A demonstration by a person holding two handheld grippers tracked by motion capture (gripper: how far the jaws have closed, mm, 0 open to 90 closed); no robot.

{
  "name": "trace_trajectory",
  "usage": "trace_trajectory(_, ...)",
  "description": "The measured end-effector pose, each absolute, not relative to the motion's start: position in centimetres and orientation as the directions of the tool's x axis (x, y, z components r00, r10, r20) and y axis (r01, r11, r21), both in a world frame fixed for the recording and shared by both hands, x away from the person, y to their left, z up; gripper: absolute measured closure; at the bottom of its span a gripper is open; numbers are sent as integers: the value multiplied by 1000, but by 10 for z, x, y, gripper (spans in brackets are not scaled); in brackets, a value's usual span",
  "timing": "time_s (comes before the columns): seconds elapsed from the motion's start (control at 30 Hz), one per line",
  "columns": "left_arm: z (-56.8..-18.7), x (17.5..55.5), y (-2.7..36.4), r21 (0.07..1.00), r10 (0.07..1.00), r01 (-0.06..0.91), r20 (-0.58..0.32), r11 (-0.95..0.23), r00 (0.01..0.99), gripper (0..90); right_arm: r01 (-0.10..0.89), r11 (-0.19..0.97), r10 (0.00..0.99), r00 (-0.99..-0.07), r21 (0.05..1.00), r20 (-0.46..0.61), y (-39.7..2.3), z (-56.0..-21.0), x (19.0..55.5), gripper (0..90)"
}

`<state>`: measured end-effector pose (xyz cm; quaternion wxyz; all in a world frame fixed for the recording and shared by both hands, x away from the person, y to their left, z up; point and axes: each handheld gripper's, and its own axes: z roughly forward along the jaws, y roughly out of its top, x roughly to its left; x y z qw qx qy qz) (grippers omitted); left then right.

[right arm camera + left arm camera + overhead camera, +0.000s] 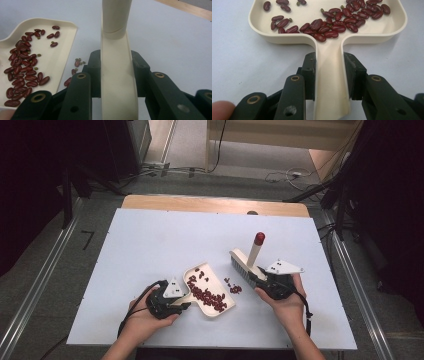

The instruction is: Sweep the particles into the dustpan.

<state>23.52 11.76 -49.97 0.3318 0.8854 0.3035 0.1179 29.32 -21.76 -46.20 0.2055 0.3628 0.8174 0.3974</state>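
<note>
1. The tabletop (pixel 150 240) is covered by a pale sheet, with a strip of bare wood along its far edge.
2. The dustpan (pixel 210 290) lies flat near the middle of the near half of the tabletop; it is the landmark for the rest. Its mouth opens toward the brush side, and its handle points at the person's left hand.
3. The brush (pixel 248 261) stands to the right of the dustpan, well clear of its rim, bristles down on the tabletop. Its cream handle rises away from the person and ends in a red cap.
4. The left claw (pixel 329 77) is clamped on the dustpan handle, one black jaw pressed to each side just behind the tray.
5. The right claw (pixel 117 75) is clamped on the brush's flat cream back, just below where the round handle begins.
6. Beans (pixel 329 26), mostly dark red with a few small green ones, lie piled in the dustpan toward its handle end.
7. A few loose beans (pixel 234 287) rest on the tabletop between the dustpan mouth and the brush.
</note>
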Motion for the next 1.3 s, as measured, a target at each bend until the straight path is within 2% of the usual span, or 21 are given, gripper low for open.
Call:
trace_trajectory(0.47,-501,235,115,658,616,458,11,-598,788,661,423,422,737,-676,801,-31,-187,-463,278,650)
trace_trajectory(1.0,-502,234,114,660,619,458,13,-595,785,662,366,454,632,-775,812,-4,-141,-458,253,650)
trace_trajectory(1.13,-502,234,114,660,618,457,13,-596,786,662,358,420,634,-773,834,13,-148,-447,253,650)
trace_trajectory(1.3,-502,234,114,660,617,456,15,-597,787,662,364,368,688,-726,856,13,-173,-432,261,650)
